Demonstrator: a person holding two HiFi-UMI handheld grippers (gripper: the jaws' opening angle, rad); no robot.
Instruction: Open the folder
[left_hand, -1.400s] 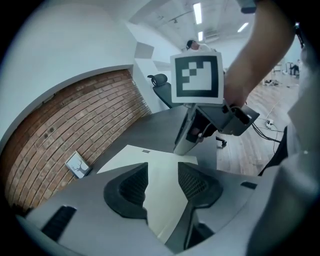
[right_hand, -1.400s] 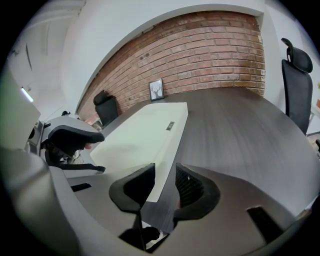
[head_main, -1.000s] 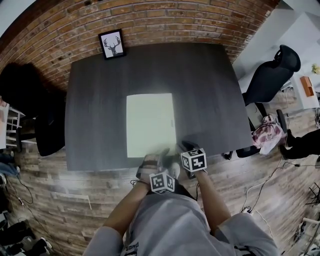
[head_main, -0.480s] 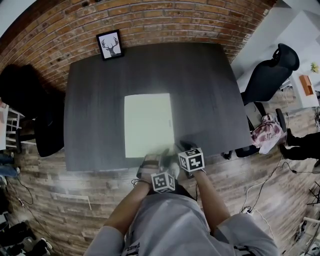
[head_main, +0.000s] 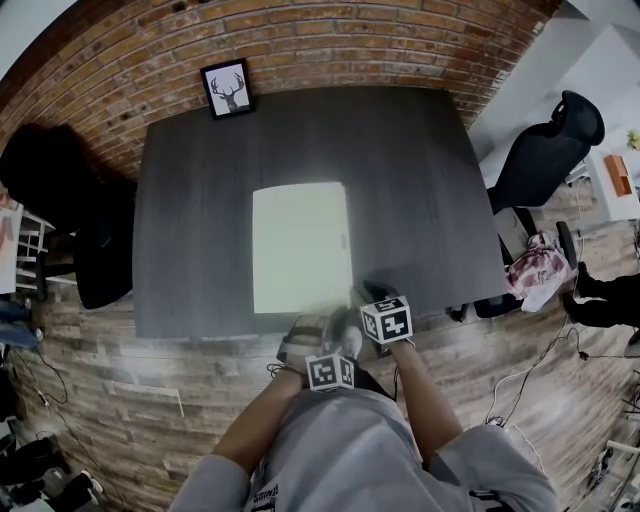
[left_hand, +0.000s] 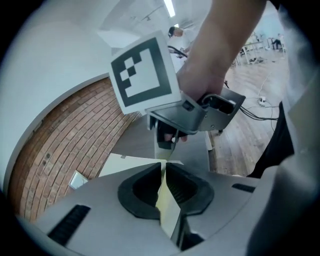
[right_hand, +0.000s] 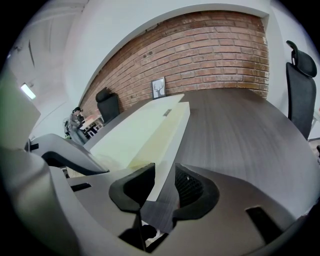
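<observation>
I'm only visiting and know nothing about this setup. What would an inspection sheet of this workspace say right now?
Surface: dark table, mostly bare.
Job's things: pale folder lies on the table near its front edge, not opened out.
Clutter: framed deer picture at the far left corner.
Grippers: left claw pinches the folder's near edge; right claw open at the folder's edge.
Cables: cables trail over the wood floor at right.
Surroundings: brick wall, black office chair, pink bundle.
</observation>
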